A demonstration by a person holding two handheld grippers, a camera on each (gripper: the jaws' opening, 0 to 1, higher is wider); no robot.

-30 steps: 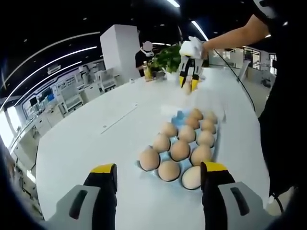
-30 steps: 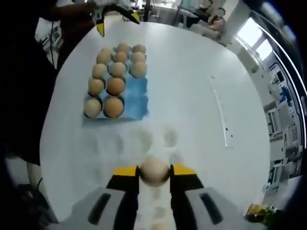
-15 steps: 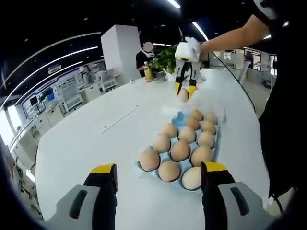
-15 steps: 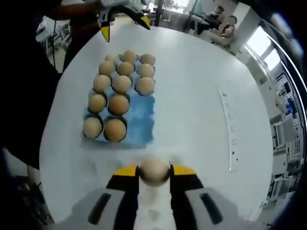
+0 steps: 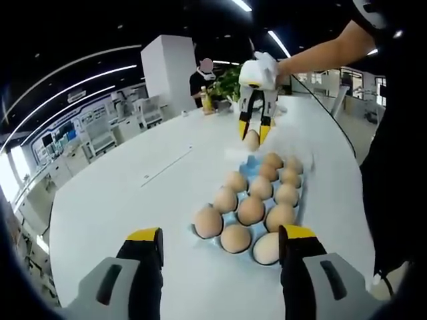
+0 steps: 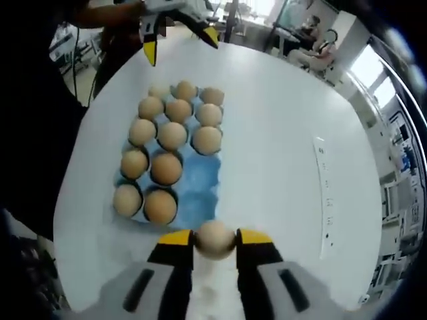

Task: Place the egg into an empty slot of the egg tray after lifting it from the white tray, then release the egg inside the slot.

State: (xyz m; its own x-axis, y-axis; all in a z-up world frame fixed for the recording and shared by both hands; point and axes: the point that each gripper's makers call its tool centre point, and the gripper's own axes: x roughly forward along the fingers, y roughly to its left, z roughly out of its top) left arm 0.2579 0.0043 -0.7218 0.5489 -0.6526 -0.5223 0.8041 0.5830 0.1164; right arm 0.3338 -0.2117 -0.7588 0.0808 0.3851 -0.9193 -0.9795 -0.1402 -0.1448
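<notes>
While an egg (image 6: 214, 239) is held pinched between the yellow-tipped jaws of the right gripper (image 6: 214, 241), it is seen carried above the white table (image 6: 280, 147), just short of the near edge of the blue egg tray (image 6: 200, 183). Eleven eggs are counted in the tray, with bare blue slots left along its right-hand column at the near end. In the left gripper view, the right gripper (image 5: 251, 133) is shown with the egg (image 5: 251, 139) hanging close over the far end of the tray (image 5: 248, 162). The left gripper (image 5: 220, 243) is held wide open and empty beside the tray's other end. For the placement to go well, the egg would best be centred over a bare slot, lowered straight down until it is seated, and only then let go with a slow opening of the jaws, the neighbouring eggs being kept clear.
</notes>
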